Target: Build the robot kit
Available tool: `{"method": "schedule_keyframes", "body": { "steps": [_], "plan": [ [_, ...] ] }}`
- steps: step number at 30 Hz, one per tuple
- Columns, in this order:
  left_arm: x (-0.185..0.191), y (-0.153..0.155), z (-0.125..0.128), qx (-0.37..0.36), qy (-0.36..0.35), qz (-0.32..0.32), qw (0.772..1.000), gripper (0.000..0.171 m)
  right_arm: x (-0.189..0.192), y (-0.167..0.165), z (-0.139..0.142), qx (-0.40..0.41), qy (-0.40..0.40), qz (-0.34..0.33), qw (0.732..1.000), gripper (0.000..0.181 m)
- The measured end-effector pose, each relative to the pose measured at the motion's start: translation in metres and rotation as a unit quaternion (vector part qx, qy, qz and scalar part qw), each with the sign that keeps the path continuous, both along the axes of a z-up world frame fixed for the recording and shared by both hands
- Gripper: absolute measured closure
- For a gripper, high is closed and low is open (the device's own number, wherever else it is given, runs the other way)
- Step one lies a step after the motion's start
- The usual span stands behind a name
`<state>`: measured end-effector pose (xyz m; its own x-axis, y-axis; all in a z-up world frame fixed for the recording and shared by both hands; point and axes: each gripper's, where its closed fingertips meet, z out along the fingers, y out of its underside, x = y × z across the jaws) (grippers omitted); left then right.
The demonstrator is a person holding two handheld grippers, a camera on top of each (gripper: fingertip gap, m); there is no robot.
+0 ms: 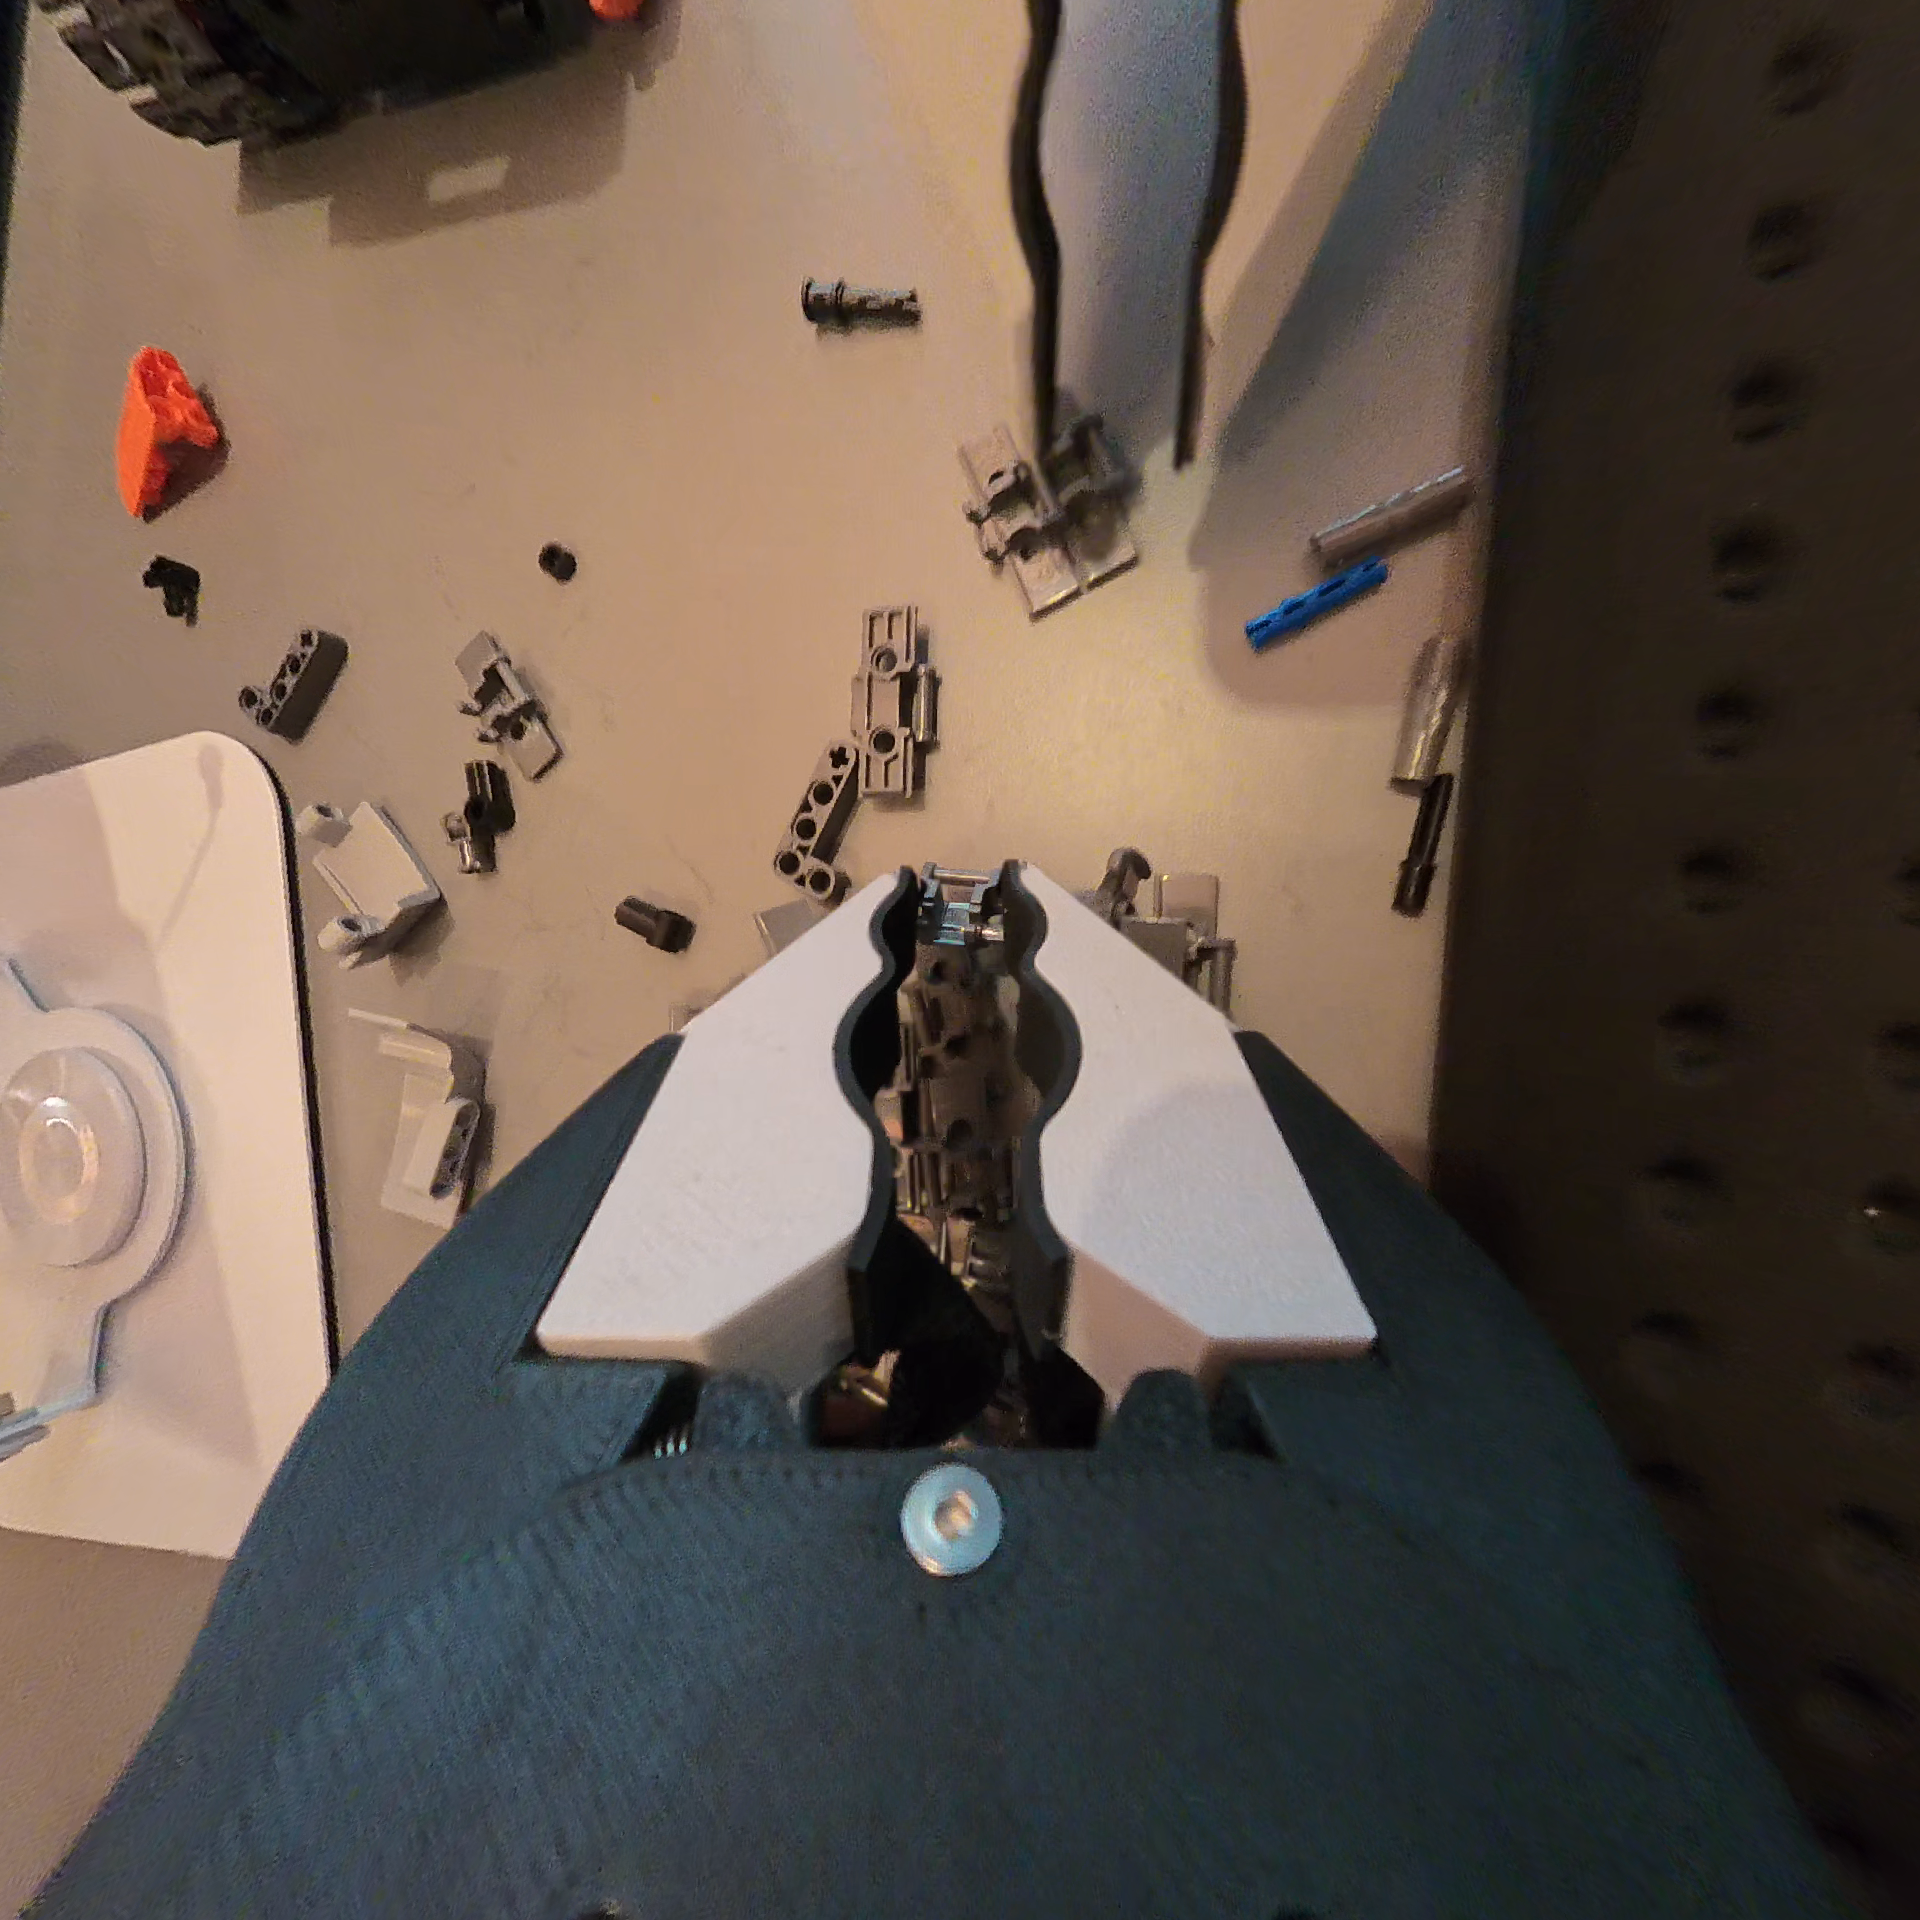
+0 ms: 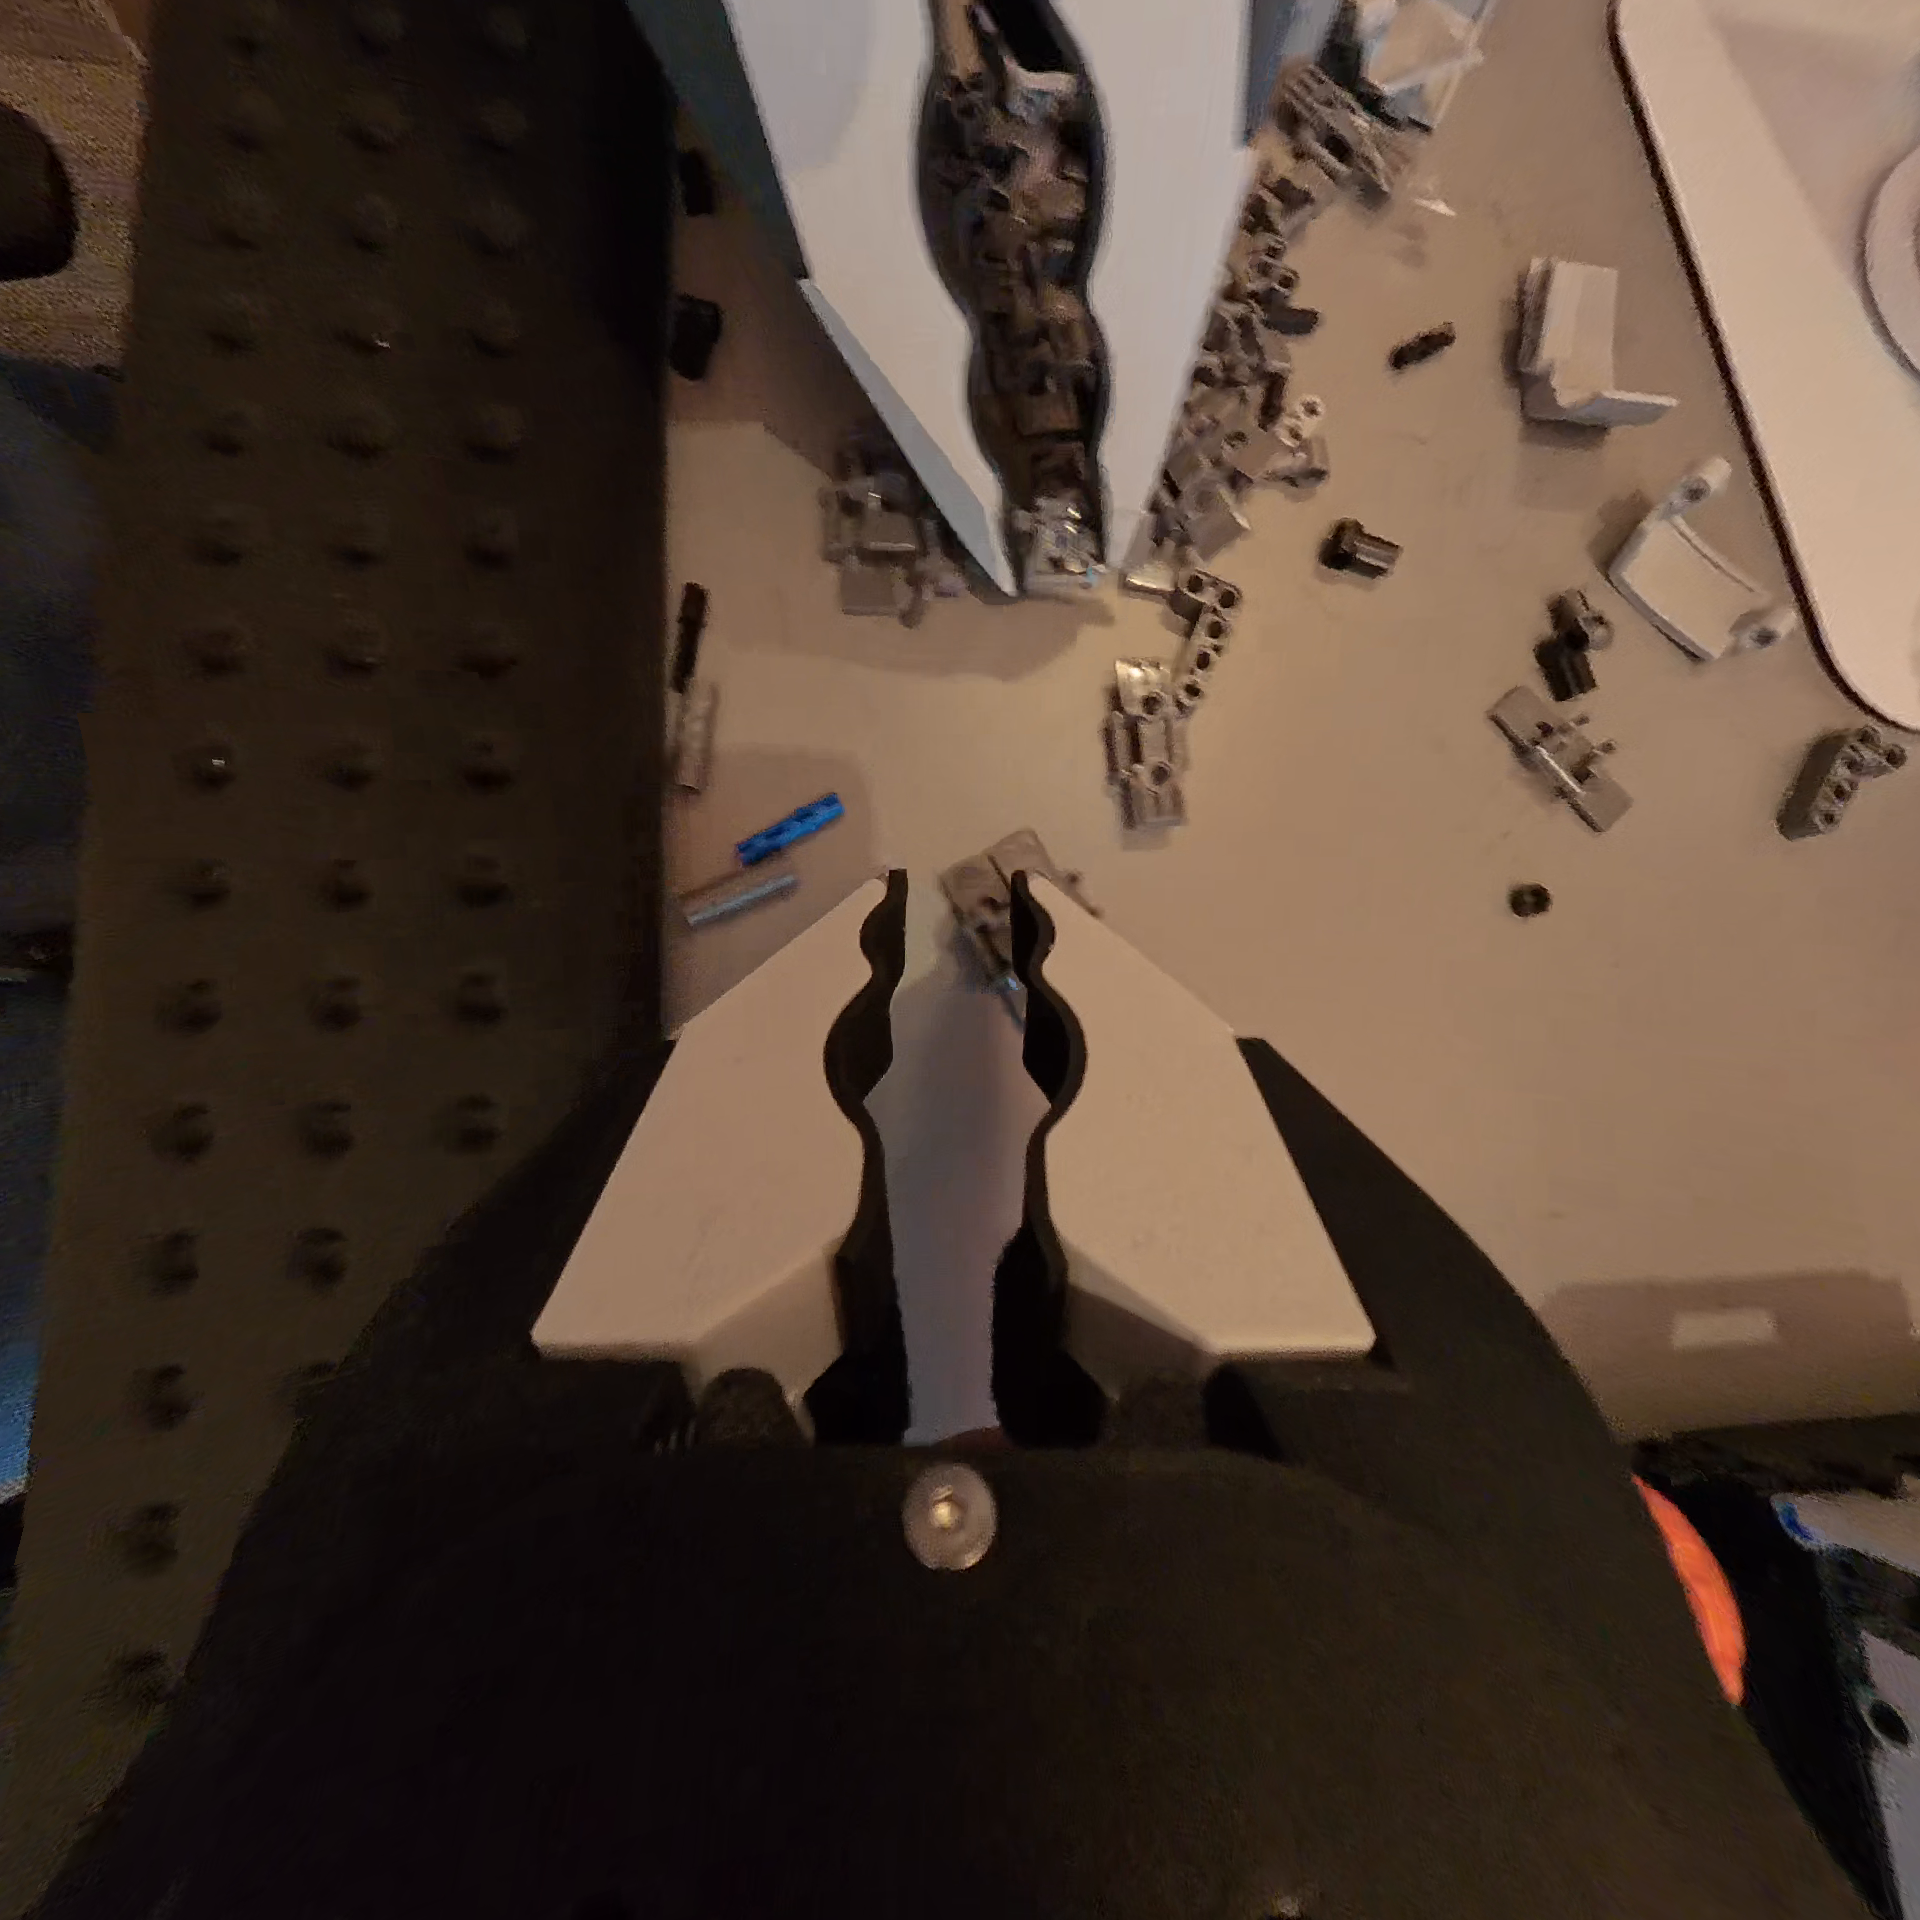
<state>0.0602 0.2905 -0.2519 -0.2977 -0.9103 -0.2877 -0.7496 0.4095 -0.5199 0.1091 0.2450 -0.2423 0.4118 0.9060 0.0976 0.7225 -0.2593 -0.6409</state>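
Note:
My left gripper (image 1: 961, 883) is shut on a chain of grey track links (image 1: 956, 1091) that runs back between its white fingers. In the right wrist view it (image 2: 1060, 561) comes in from the top with the chain (image 2: 1023, 260) in it, and more links (image 2: 1247, 312) trail beside it on the table. My right gripper (image 2: 956, 888) is open, low over a small joined pair of grey track links (image 2: 982, 904) lying at its tips. In the left wrist view the right gripper (image 1: 1117, 447) reaches down from the top, one finger touching that pair (image 1: 1039, 509).
A dark studded baseplate (image 1: 1714, 831) (image 2: 364, 727) borders the table. A white board with a clear disc (image 1: 156, 1039) lies opposite. Scattered around are loose grey links (image 1: 894, 707), a blue pin (image 1: 1314, 603), a grey axle (image 1: 1392, 520), an orange piece (image 1: 161, 431) and a dark built model (image 1: 260, 62). The gap from one gripper's tips to the other's is roughly 7 cm.

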Motion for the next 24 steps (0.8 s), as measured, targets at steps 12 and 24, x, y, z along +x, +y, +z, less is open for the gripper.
{"method": "schedule_keyframes", "body": {
  "steps": [12,24],
  "plan": [
    [0.032,-0.021,0.011,0.000,-0.024,-0.044,0.999,0.156,0.022,-0.024,-0.018,-0.066,-0.041,0.026,0.997,0.178],
    [0.077,-0.043,0.011,-0.012,-0.044,-0.104,0.994,0.156,0.056,-0.019,-0.012,-0.039,-0.006,-0.043,0.998,0.154]
  ]
}}
